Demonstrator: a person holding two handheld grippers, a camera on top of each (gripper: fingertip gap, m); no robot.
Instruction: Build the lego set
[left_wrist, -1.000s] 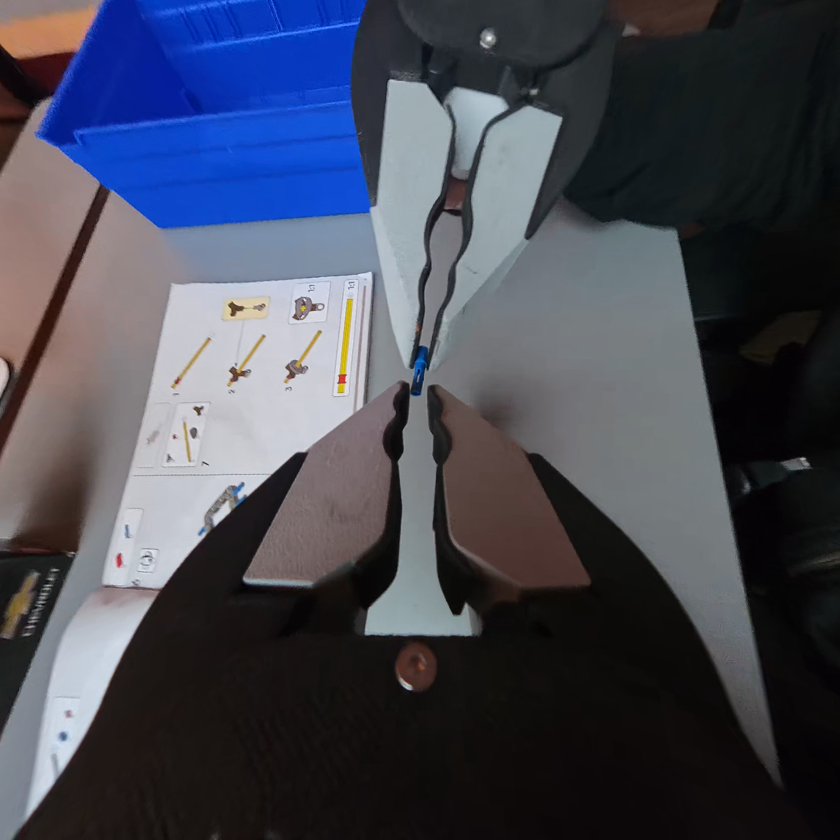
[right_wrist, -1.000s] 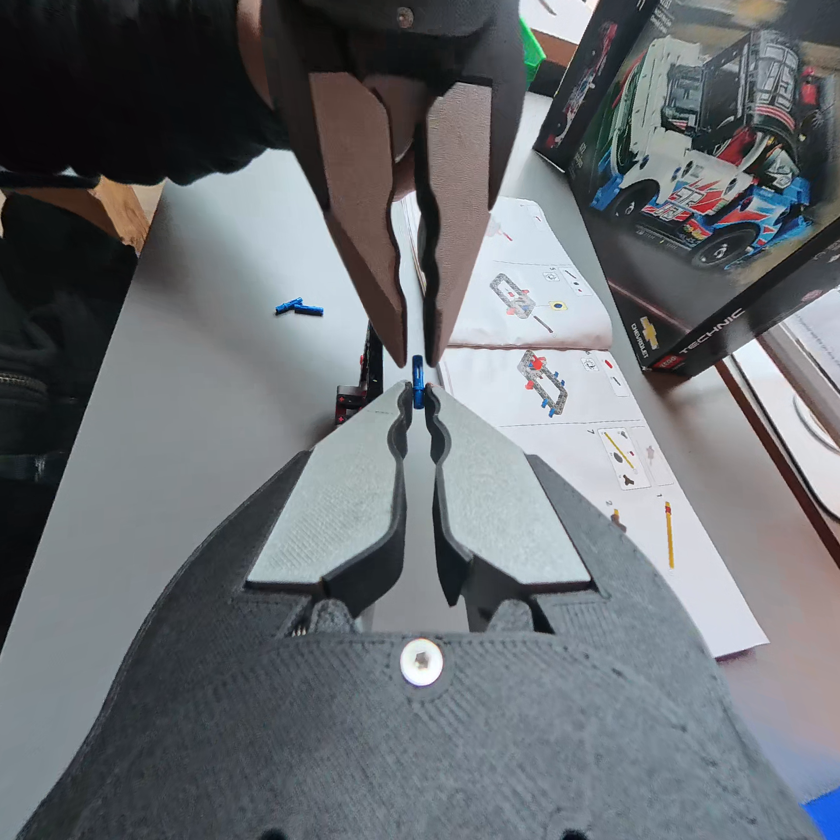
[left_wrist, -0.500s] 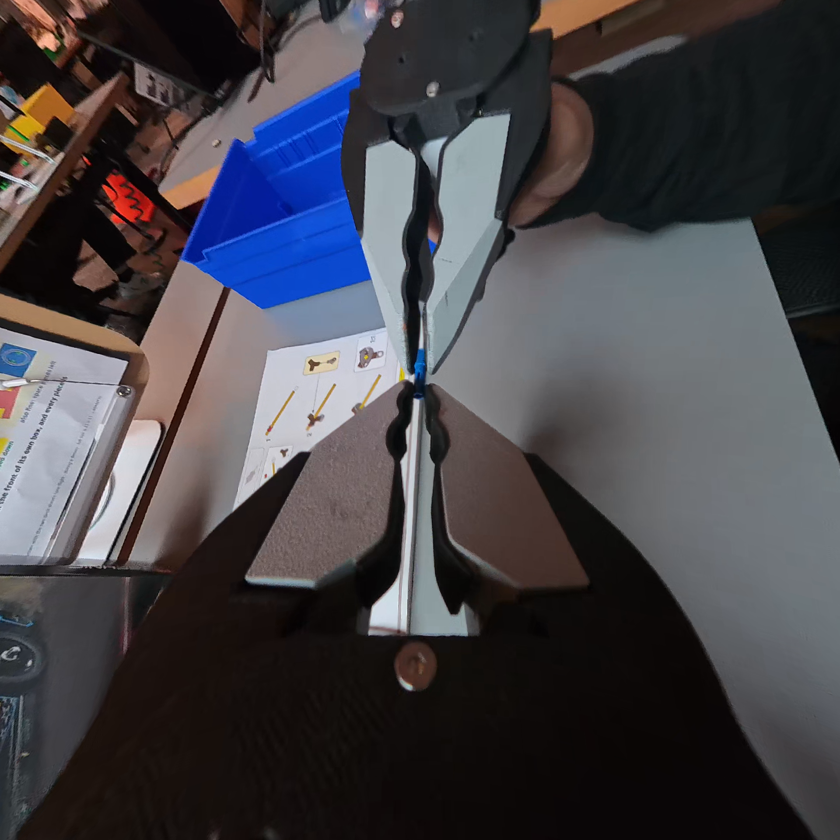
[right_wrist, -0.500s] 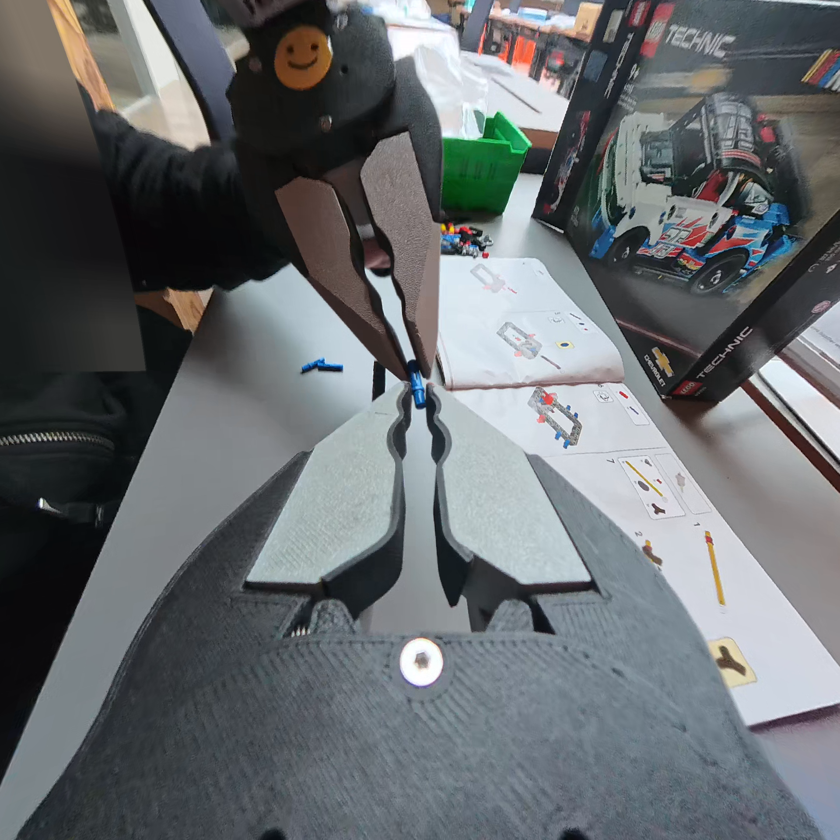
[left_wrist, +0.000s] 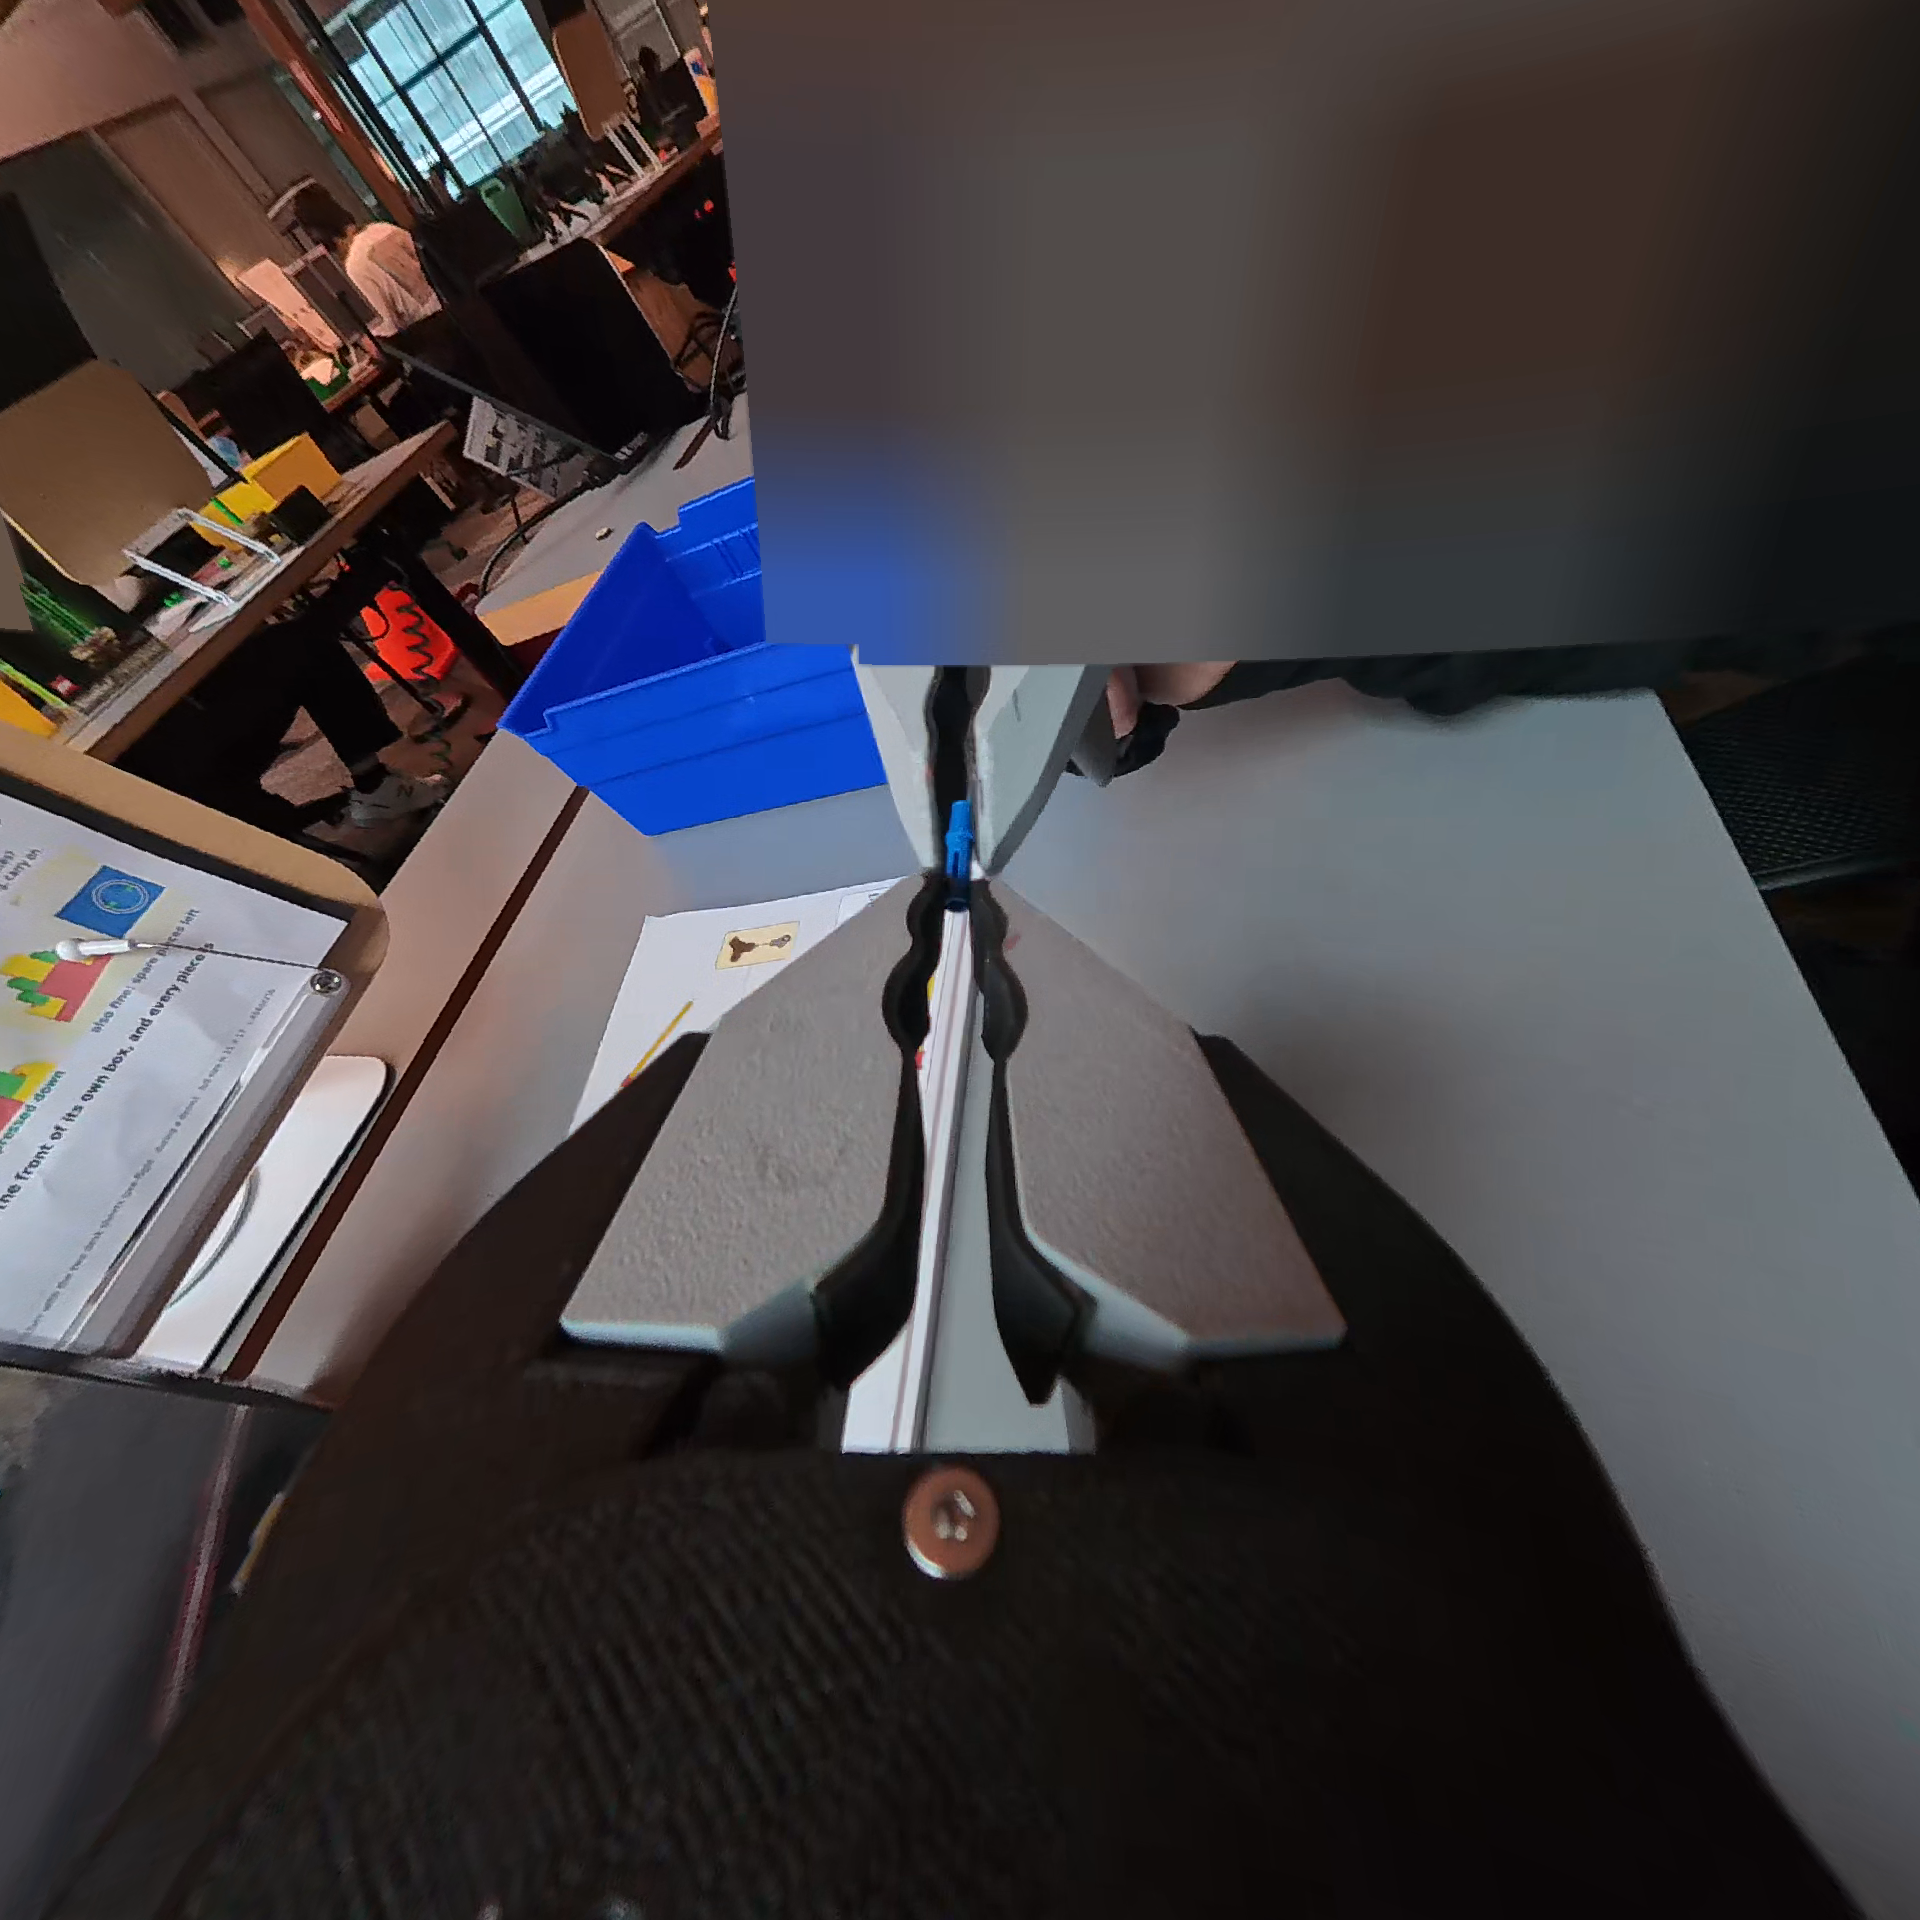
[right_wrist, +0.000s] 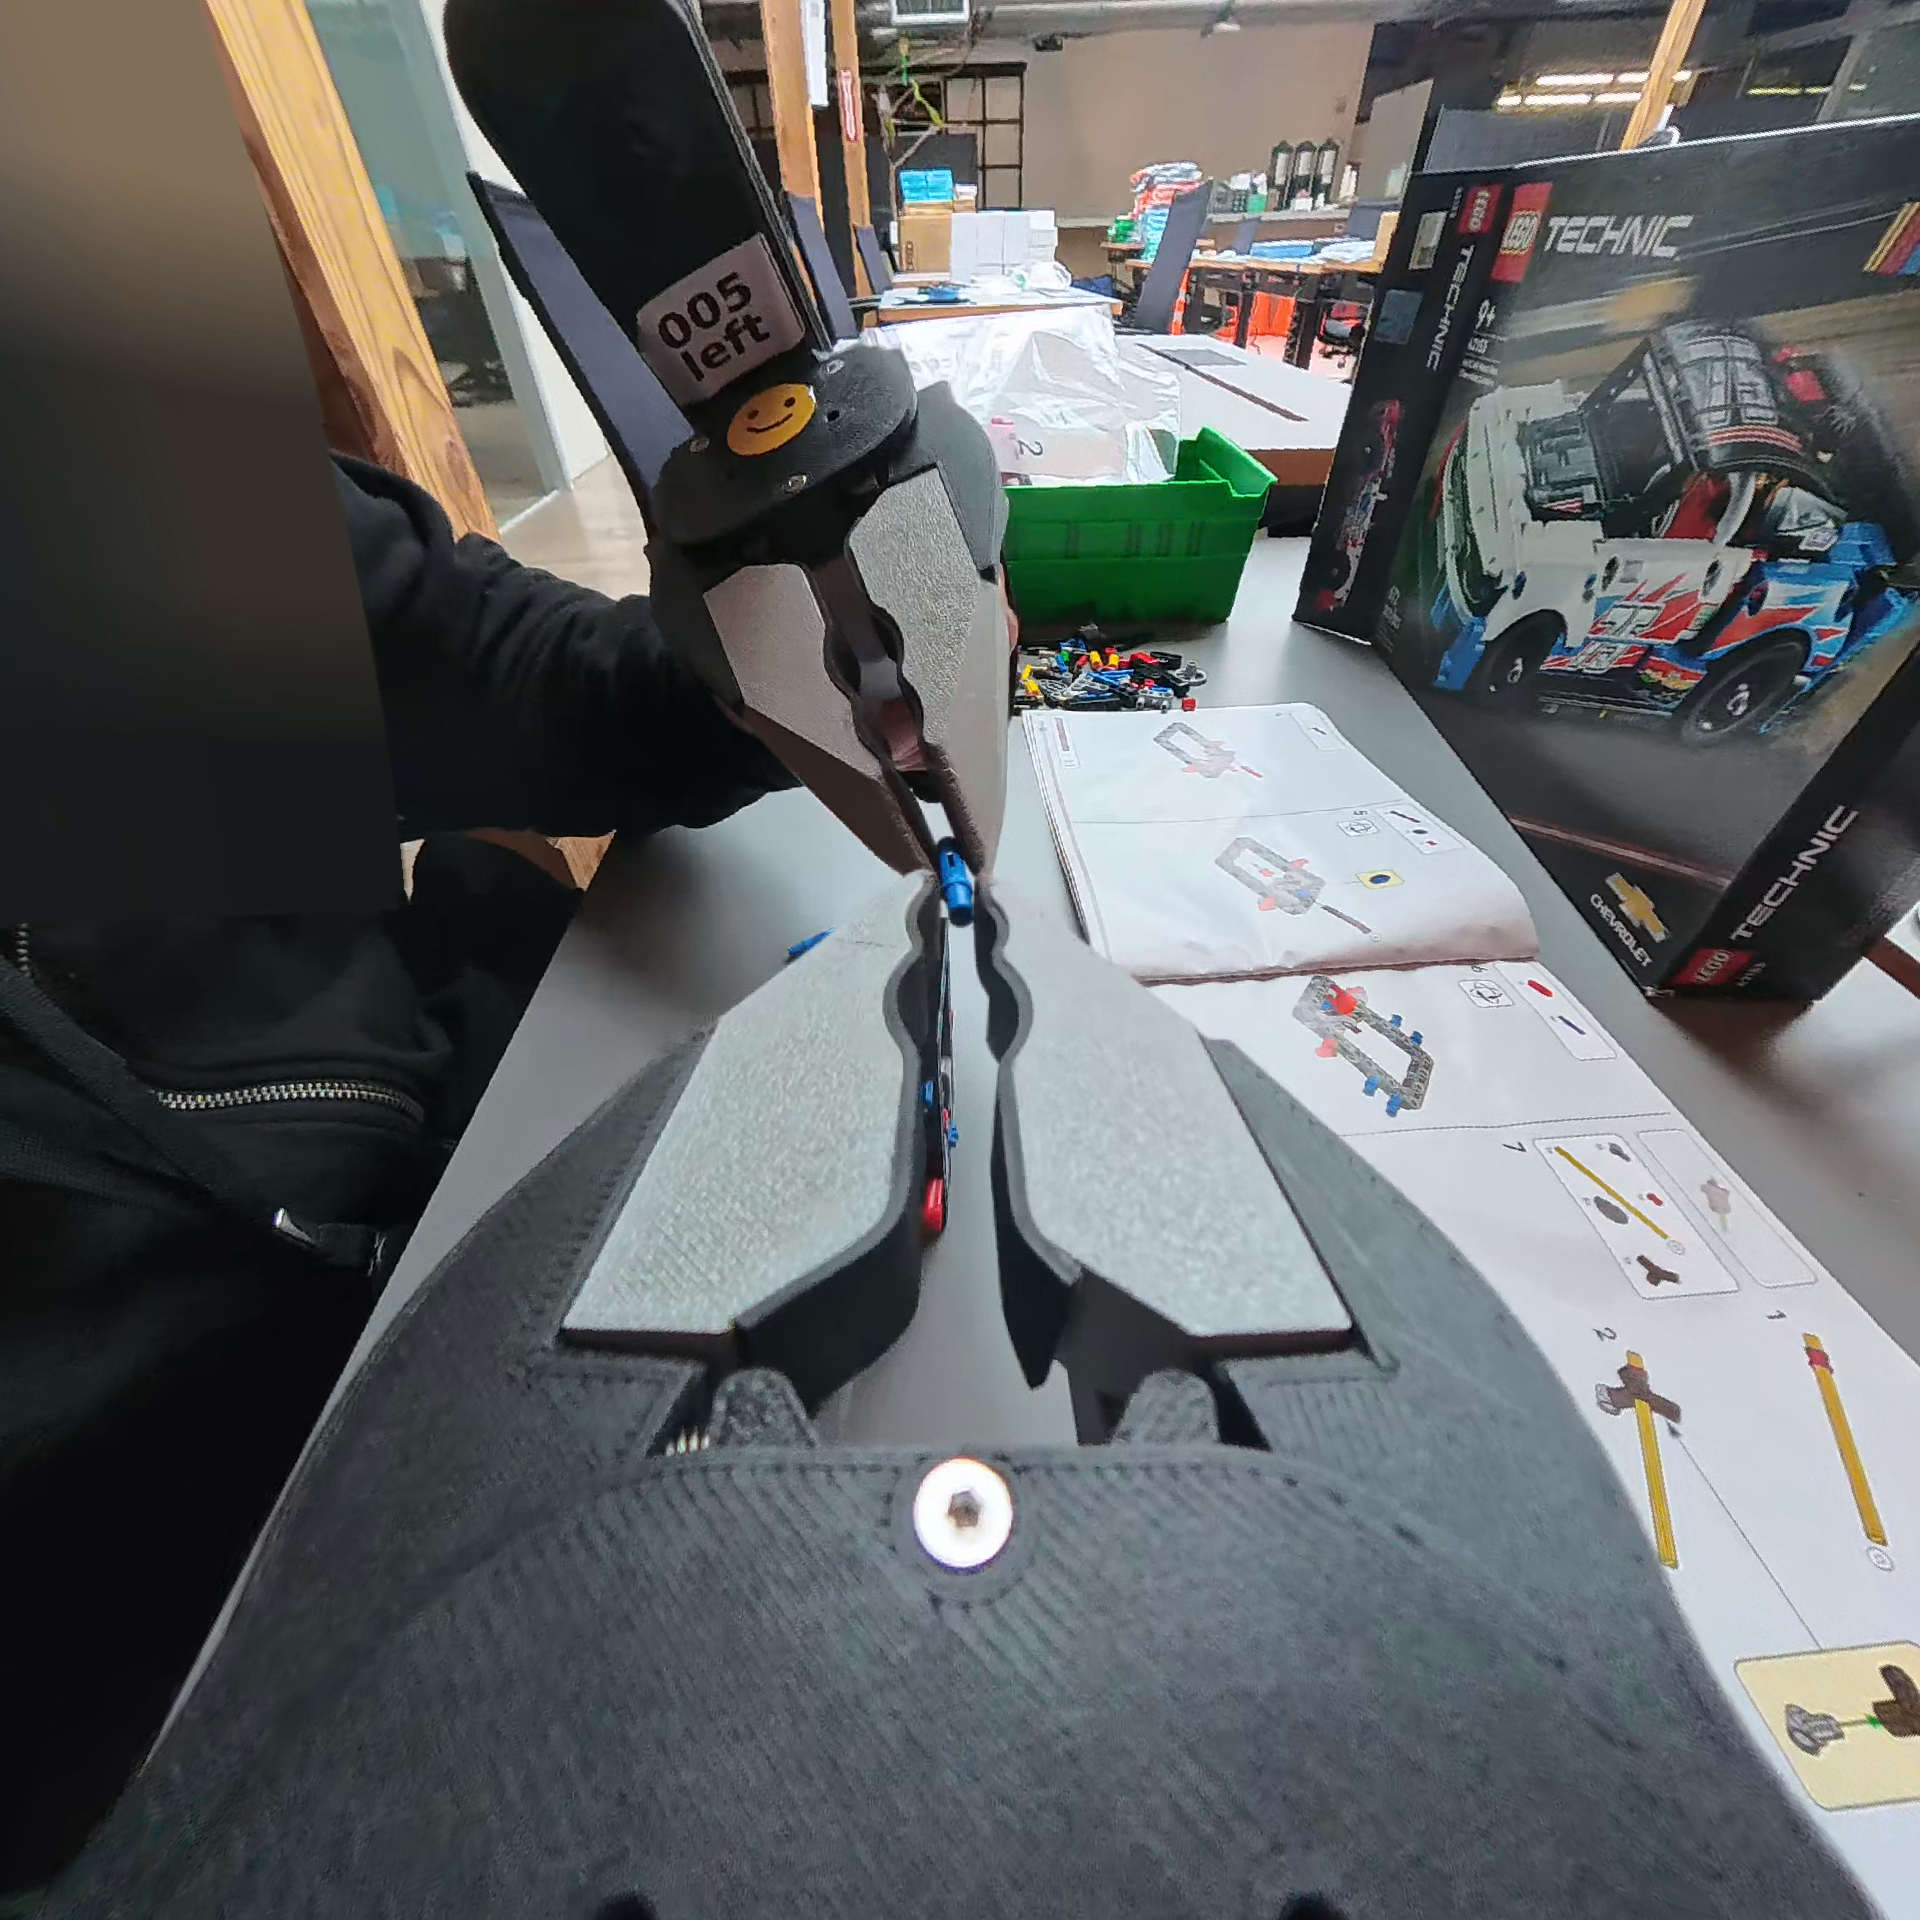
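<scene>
Hand-held grippers (right_wrist: 961, 894) tip-to-tip, seemingly level

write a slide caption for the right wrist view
Both grippers pinch one small blue pin tip to tip above the open instruction booklet.

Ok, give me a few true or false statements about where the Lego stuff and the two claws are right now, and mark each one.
1. The left claw and the right claw meet tip to tip on a blue pin. True.
2. The green bin sits on the instruction booklet. False: it stands on the table beyond the booklet, behind the loose pieces.
3. The set's box stands upright beside the booklet. True.
4. The booklet is closed. False: it lies open.
5. The blue bin hangs from a claw. False: it rests on the table.
</scene>
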